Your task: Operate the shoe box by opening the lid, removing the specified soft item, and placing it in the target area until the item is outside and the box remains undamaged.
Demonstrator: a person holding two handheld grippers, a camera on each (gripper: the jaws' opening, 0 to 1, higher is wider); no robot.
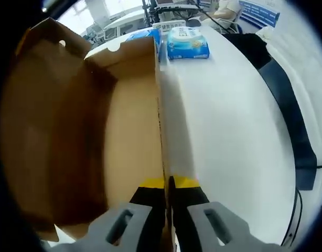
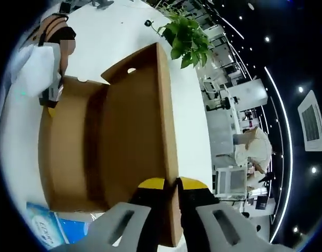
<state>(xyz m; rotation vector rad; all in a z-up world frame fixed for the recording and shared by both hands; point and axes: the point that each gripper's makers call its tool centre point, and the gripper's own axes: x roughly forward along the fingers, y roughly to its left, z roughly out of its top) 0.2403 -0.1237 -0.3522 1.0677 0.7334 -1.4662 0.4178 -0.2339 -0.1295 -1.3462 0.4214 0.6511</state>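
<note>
In the left gripper view, the open cardboard shoe box (image 1: 72,131) is seen on the left, its brown interior bare of anything that can be made out; the soft item cannot be located in it. The box's right-hand wall is pinched between the yellow-tipped jaws of the left gripper (image 1: 169,184), which are closed together on the cardboard edge. To the right of the wall, the white table (image 1: 229,131) is spread out, and at its far end a blue-and-white pack of wipes (image 1: 187,43) is laid flat, well apart from the box.

In the right gripper view, a blue packet (image 2: 45,228) is seen at the lower left beside the box (image 2: 108,142), whose inside again appears bare. The box's upright panel is clamped near its edge by the right gripper (image 2: 171,184), jaws closed on it. Farther right, a green potted plant (image 2: 187,34) is seen beyond the box.
</note>
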